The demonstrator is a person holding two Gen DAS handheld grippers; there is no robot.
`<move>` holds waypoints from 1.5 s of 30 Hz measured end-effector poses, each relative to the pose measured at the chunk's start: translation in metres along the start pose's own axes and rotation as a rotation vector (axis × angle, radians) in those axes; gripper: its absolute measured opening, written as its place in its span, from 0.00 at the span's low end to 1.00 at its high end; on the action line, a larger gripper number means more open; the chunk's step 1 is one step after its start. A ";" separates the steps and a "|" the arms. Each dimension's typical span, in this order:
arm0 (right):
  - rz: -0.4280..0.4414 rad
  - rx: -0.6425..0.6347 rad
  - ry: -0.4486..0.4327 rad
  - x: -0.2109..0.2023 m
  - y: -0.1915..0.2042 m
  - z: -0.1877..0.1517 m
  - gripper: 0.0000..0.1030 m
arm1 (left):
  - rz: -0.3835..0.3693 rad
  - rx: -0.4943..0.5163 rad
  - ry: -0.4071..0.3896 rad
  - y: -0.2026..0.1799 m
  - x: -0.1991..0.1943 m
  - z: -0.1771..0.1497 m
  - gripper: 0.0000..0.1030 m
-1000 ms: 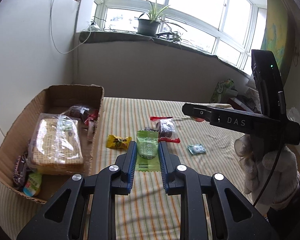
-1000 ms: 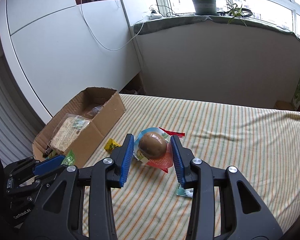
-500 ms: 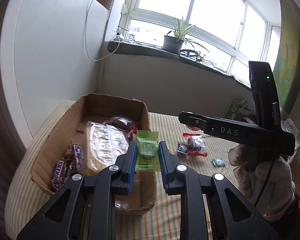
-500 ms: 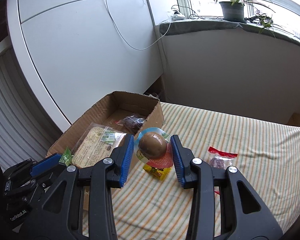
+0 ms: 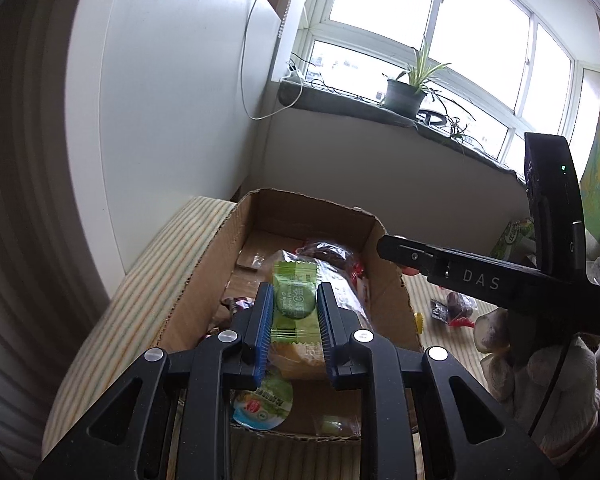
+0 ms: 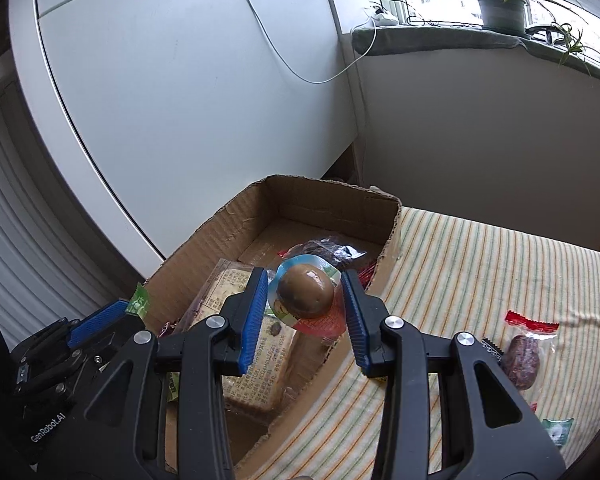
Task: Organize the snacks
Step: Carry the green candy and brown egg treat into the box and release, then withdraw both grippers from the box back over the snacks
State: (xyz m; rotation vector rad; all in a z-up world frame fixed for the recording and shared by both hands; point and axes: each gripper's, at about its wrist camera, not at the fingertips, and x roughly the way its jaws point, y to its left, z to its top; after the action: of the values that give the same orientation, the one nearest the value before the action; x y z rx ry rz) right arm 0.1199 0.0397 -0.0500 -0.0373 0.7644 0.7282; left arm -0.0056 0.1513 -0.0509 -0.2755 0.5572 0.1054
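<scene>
My left gripper (image 5: 294, 302) is shut on a green wrapped snack (image 5: 294, 300) and hangs above the open cardboard box (image 5: 204, 276). My right gripper (image 6: 305, 294) is shut on a packaged brown egg (image 6: 306, 295), held over the right part of the same box (image 6: 236, 220). Inside the box lie a large cracker pack (image 6: 252, 360), a dark wrapped snack (image 6: 328, 250) and several small packets. In the left wrist view the right gripper (image 5: 396, 250) reaches over the box's right wall. The left gripper (image 6: 112, 312) shows at the lower left of the right wrist view.
The box sits at the left end of a striped cloth surface (image 6: 480, 272). On the cloth to the right lie a red-edged dark snack (image 6: 522, 356) and a small green packet (image 6: 556, 430). A white cabinet (image 6: 180, 100) stands close behind the box. A gloved hand (image 5: 548, 384) holds the right gripper.
Both grippers have swung left from over the striped cloth to above the cardboard box, each still carrying its snack. The box now fills the middle of both views.
</scene>
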 end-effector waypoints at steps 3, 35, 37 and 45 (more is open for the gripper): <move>-0.004 -0.018 0.009 0.006 0.008 -0.002 0.38 | 0.012 0.005 0.007 0.004 0.002 -0.003 0.20; -0.056 -0.066 -0.032 -0.008 0.013 -0.004 0.80 | 0.032 -0.002 0.026 0.005 0.002 -0.007 0.35; -0.058 -0.057 -0.039 -0.011 0.010 -0.005 0.87 | 0.029 -0.001 0.026 0.004 0.003 -0.007 0.35; -0.081 -0.031 -0.050 -0.024 -0.006 -0.006 0.89 | 0.018 0.019 0.018 -0.006 0.002 -0.008 0.49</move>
State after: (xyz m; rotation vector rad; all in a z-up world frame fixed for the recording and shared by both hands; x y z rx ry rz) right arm 0.1086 0.0193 -0.0401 -0.0775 0.6999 0.6614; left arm -0.0064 0.1435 -0.0572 -0.2534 0.5786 0.1152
